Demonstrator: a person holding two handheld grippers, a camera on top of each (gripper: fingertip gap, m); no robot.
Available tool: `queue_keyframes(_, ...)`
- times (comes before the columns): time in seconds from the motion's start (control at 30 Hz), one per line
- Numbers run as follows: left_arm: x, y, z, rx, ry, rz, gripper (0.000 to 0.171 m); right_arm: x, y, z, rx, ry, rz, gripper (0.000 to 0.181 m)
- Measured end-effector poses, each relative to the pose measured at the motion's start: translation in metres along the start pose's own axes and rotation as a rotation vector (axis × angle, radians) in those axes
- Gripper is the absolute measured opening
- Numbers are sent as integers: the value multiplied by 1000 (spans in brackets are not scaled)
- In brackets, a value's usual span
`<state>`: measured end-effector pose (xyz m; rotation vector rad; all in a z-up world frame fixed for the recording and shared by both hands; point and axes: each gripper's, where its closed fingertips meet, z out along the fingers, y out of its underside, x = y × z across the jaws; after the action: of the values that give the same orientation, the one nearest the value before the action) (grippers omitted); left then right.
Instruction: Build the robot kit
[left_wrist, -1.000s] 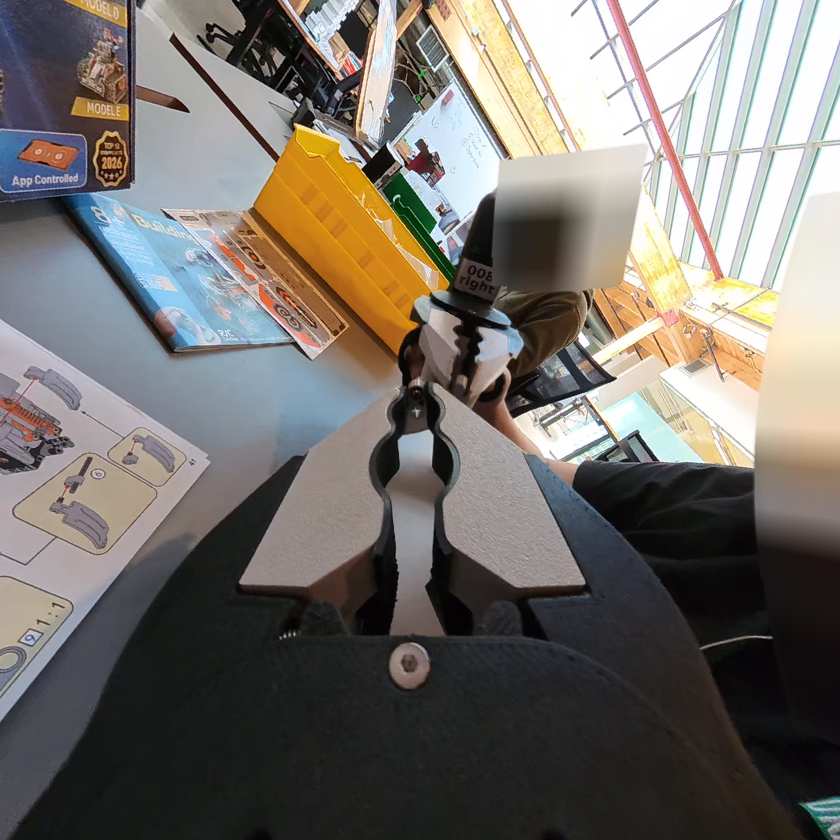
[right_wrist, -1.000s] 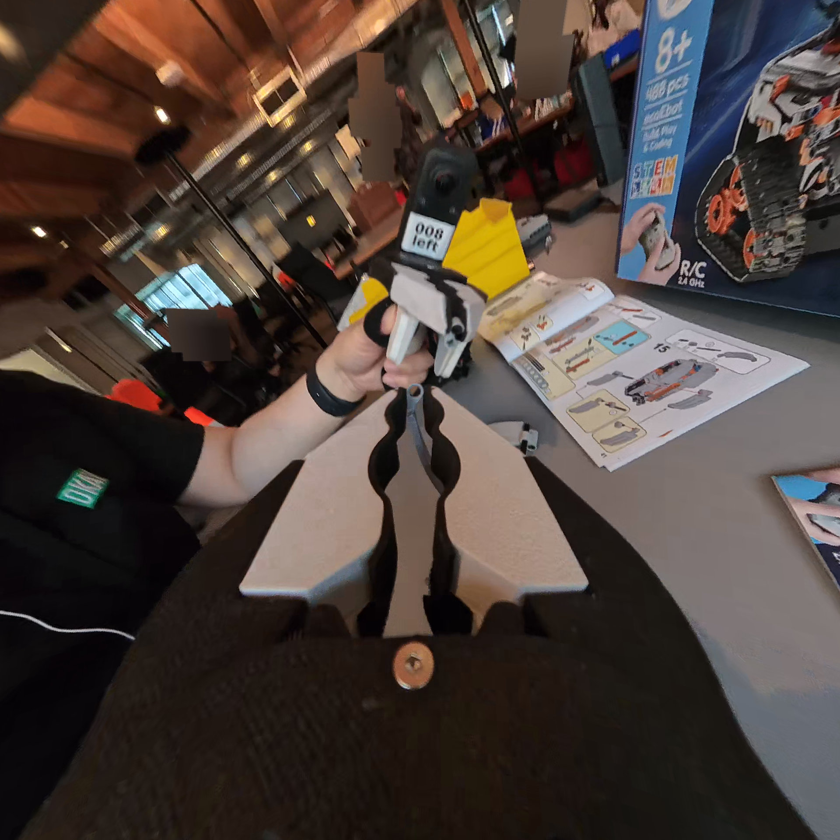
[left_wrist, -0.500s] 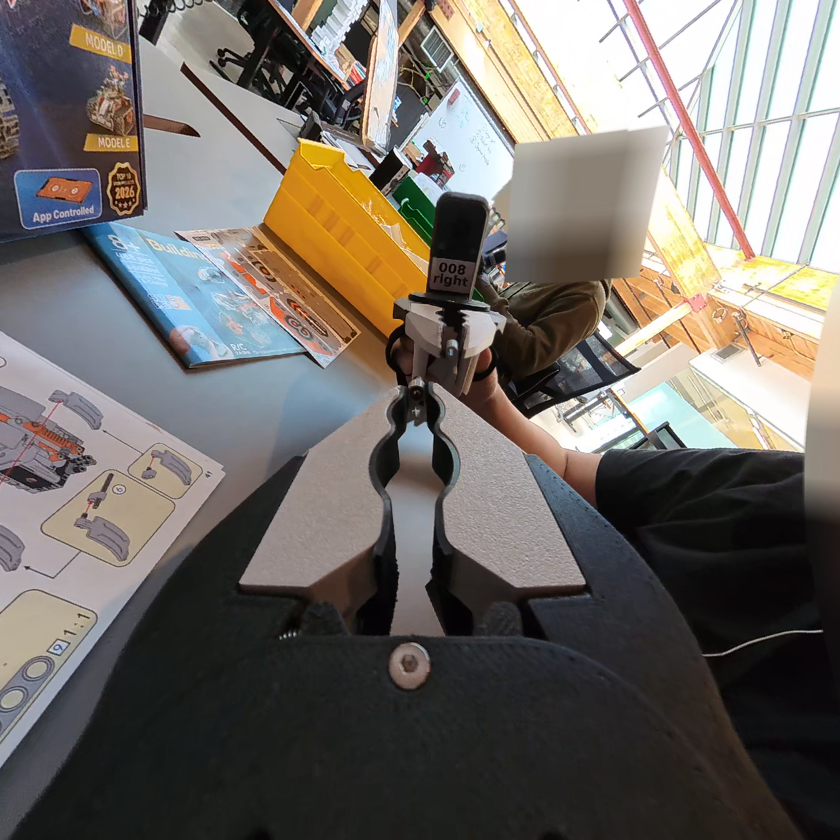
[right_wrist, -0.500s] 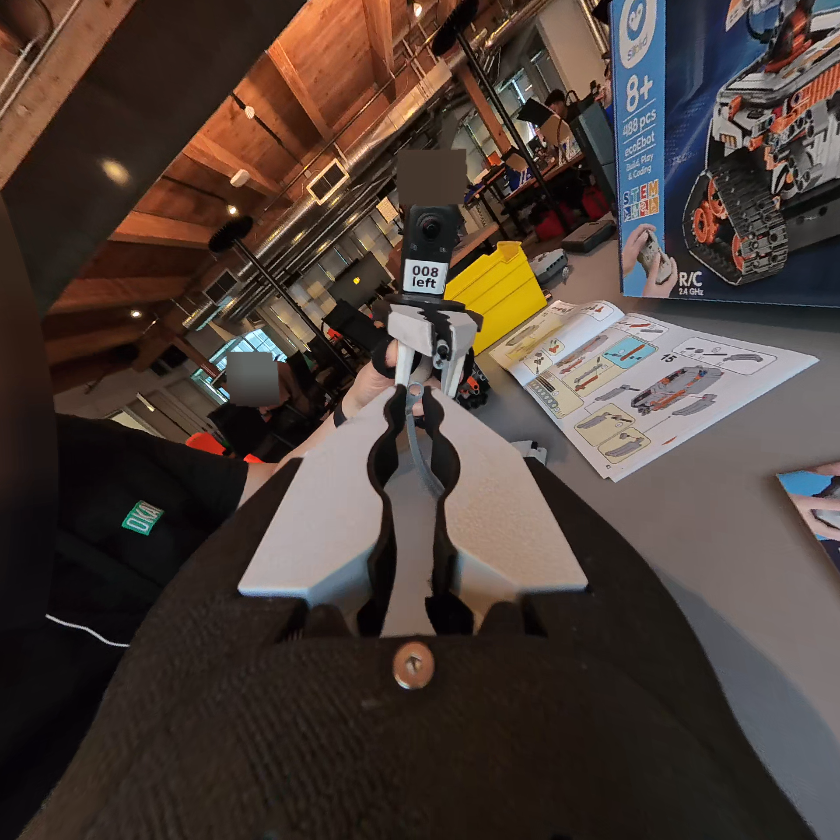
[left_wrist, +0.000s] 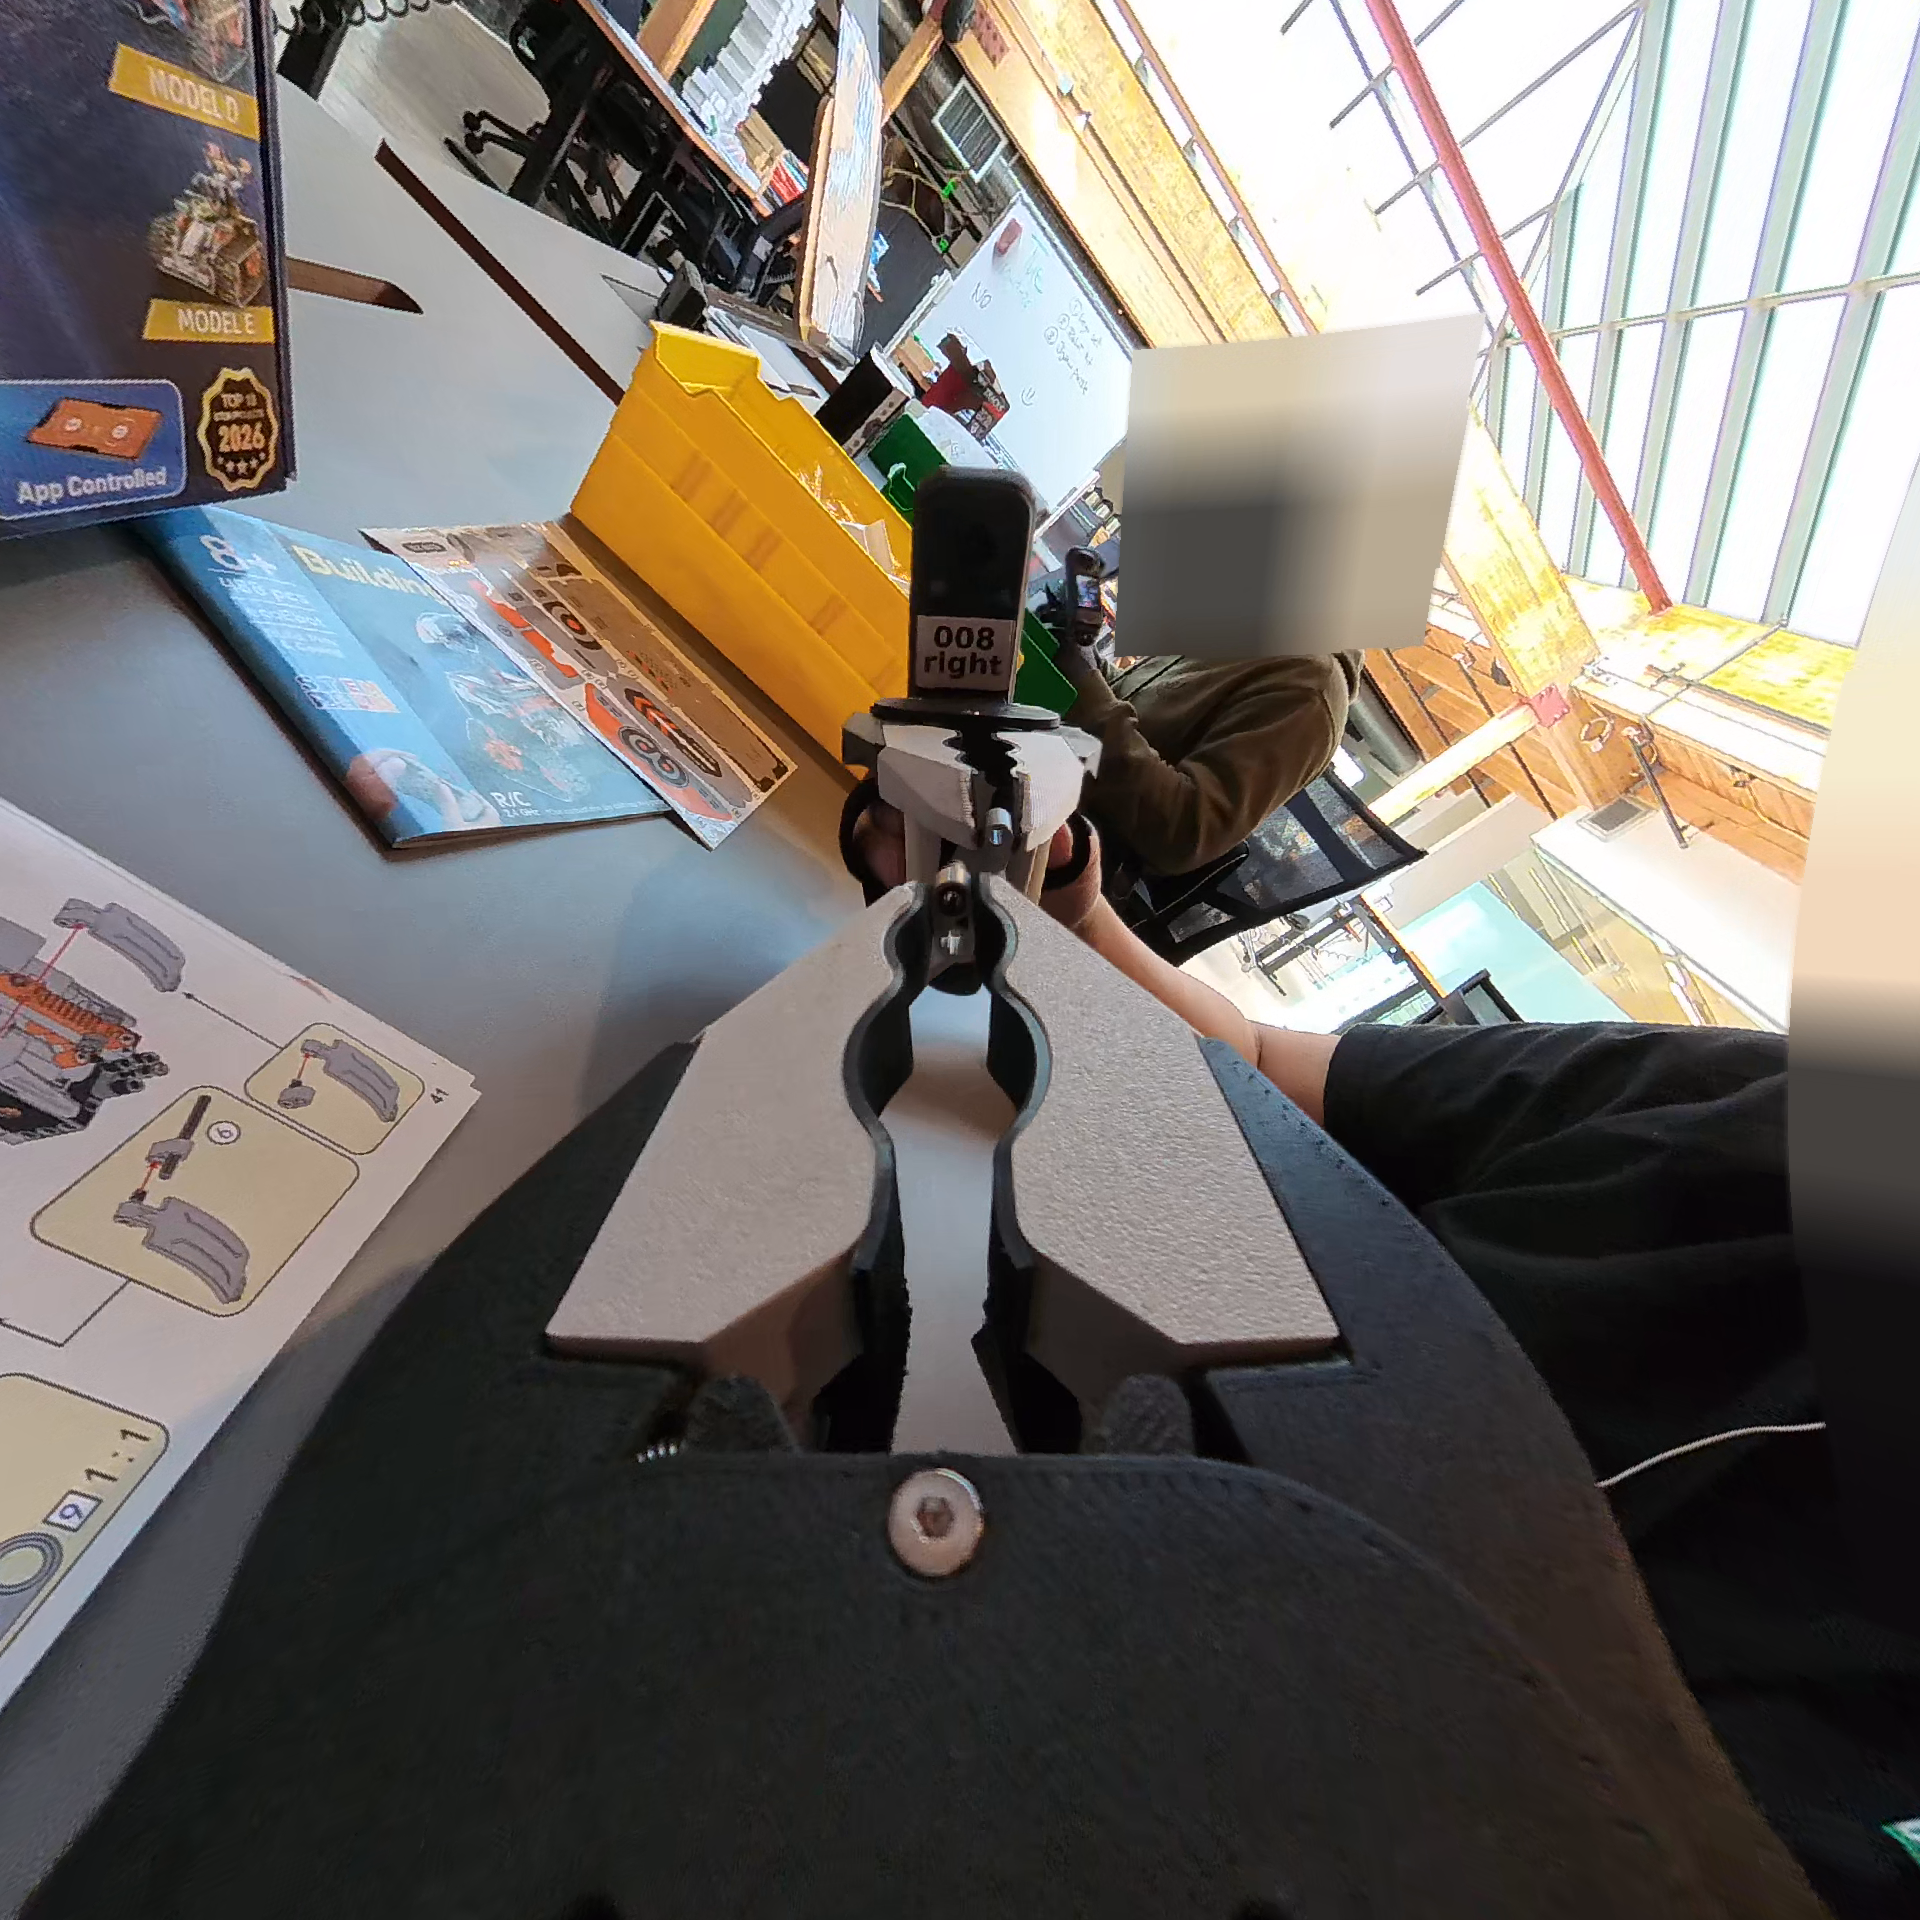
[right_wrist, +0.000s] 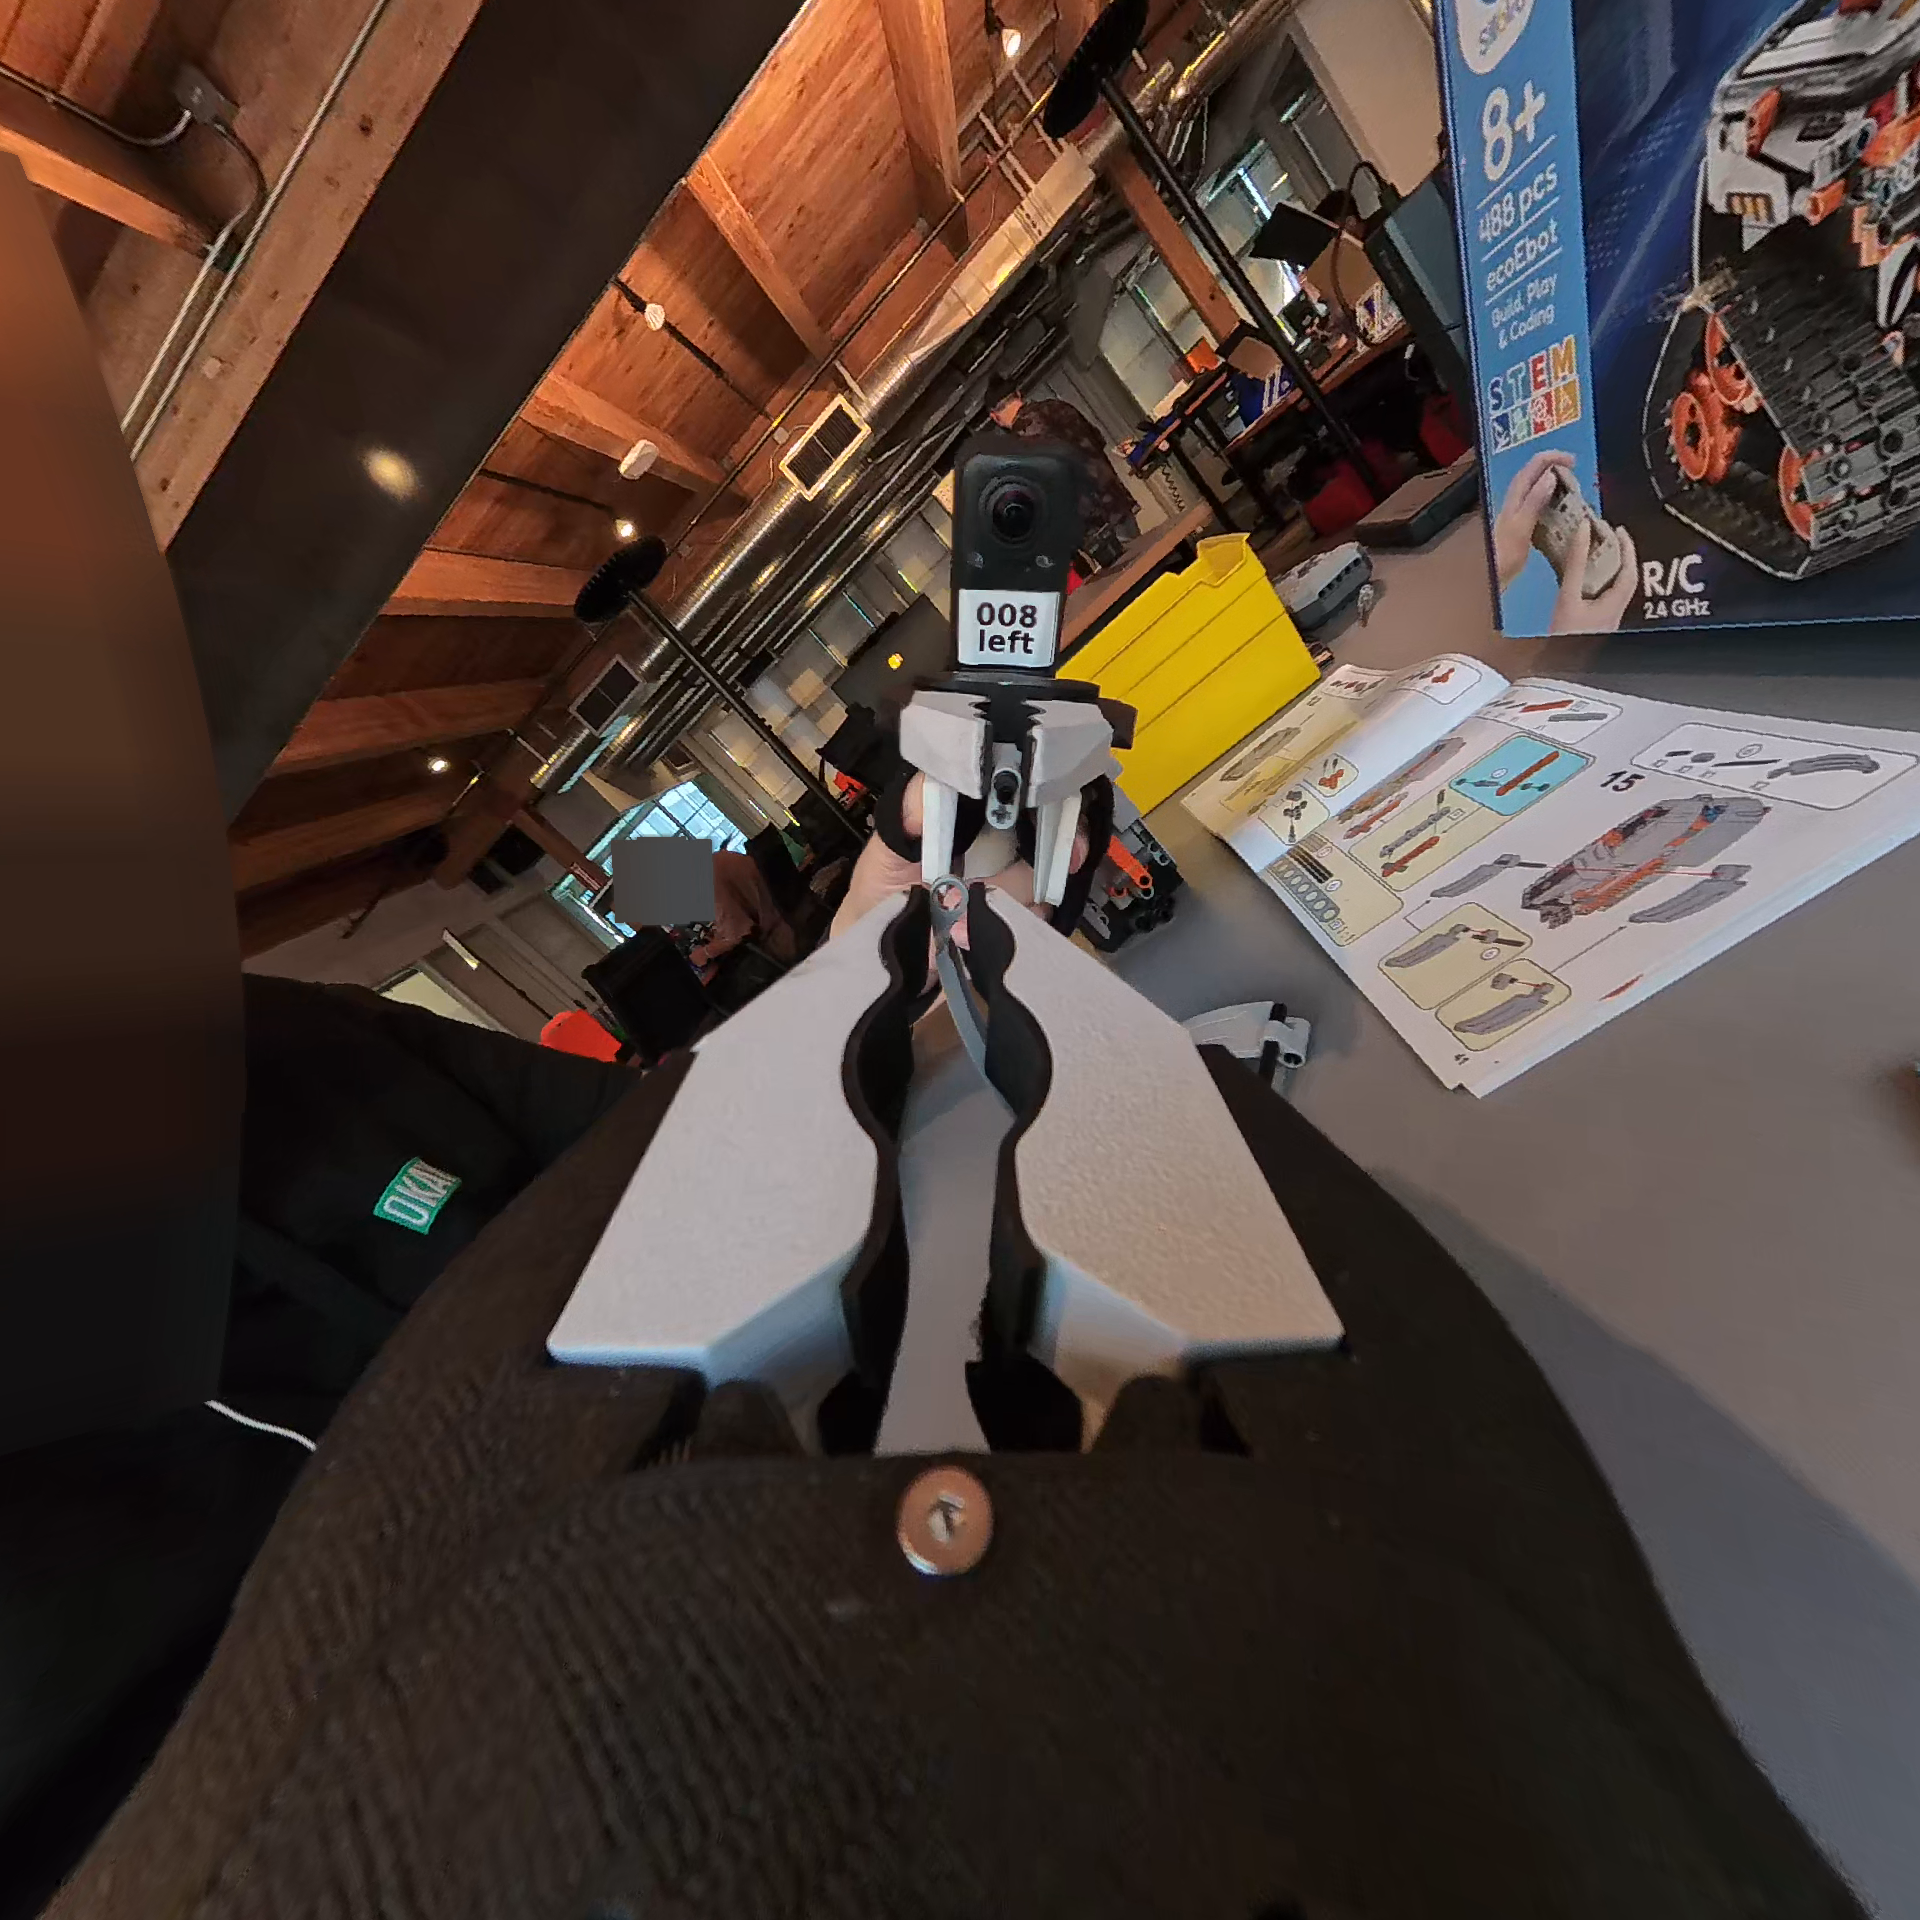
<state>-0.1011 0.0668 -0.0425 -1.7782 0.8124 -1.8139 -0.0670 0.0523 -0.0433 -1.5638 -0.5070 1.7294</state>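
Both grippers are held above the grey table (left_wrist: 540, 935), tip to tip and facing each other. My left gripper (left_wrist: 951, 906) is shut on a small dark grey connector piece (left_wrist: 951, 920) with a pale pin end. My right gripper (right_wrist: 948, 906) is shut on a thin curved grey beam (right_wrist: 964, 987) that runs back between its jaws. In the left wrist view the right gripper (left_wrist: 977, 831) is just beyond my tips. In the right wrist view the left gripper (right_wrist: 1003, 831) is just beyond my tips, its small piece (right_wrist: 1003, 798) showing end-on.
An open instruction booklet (left_wrist: 208, 1143) (right_wrist: 1558, 831) lies on the table. Past it are a blue booklet (left_wrist: 395, 675), a sticker sheet (left_wrist: 623, 644), a yellow bin (left_wrist: 748, 520) (right_wrist: 1195, 665) and a tall blue kit box (left_wrist: 135, 249) (right_wrist: 1683, 312). A partly built model (right_wrist: 1127, 883) and a loose pale piece (right_wrist: 1247, 1029) sit near the table edge. My right fingertips sit around 5 cm from my left ones.
Both grippers have rolled, so each now sees the other upright and square-on. Their tips stay close together and both stay shut on their pieces.
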Motion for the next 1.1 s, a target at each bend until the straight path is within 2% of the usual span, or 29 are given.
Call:
queue_keyframes(0.17,0,1,1,-6,4,-9,4,4,1,0,3,-1,24,4)
queue_keyframes(0.53,0,0,0,8,16,-40,4,10,-6,-3,8,80,-156,4)
queue_keyframes(1.1,2,-8,-6,45,19,-32,4,15,-6,-4,6,93,-146,4)
